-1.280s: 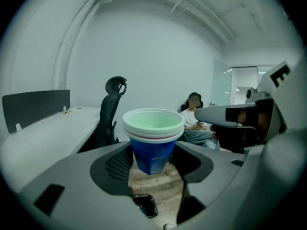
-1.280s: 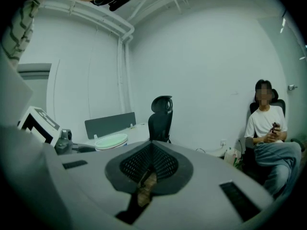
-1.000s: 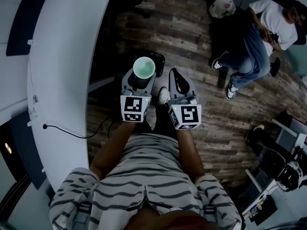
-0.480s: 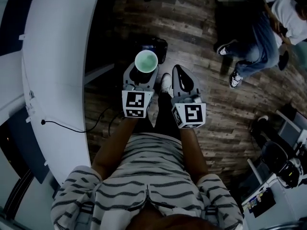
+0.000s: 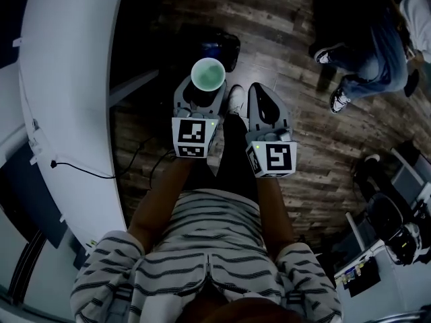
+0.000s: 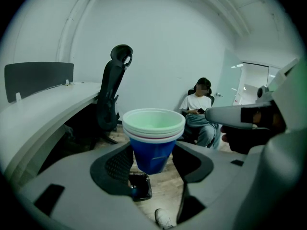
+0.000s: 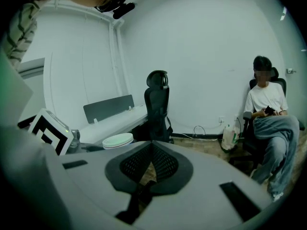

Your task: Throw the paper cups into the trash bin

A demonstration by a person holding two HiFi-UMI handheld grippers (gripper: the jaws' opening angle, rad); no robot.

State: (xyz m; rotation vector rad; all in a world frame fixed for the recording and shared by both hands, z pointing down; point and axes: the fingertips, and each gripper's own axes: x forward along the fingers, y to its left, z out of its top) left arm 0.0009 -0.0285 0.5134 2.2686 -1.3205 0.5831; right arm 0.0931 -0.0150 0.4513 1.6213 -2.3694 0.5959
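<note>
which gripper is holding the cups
The left gripper, at the head view's left: its jaws clamp a stack of paper cups, blue outermost. The right gripper has its jaws shut together with nothing between them.

- Floor [image 5: 316,160]: dark wood planks.
- Bin [image 5: 219,46]: black, something blue inside, stands on the floor near the desk's curved edge.
- Shoe [image 5: 235,99]: white, on the floor just beside the bin.
- Sneakers [image 5: 339,100]: a seated person's, on the floor well apart from the bin.
- Chair [image 7: 158,104]: black, on the floor at the desk's edge.
- Bag [image 7: 229,137]: pale, on the floor by the wall.
- Desk [image 5: 67,79]: white, curved.
- Cable [image 5: 81,171]: black, lies on the desk and runs off its edge towards the floor.
- Panel [image 7: 108,107]: dark, upright along the desk's far edge.
</note>
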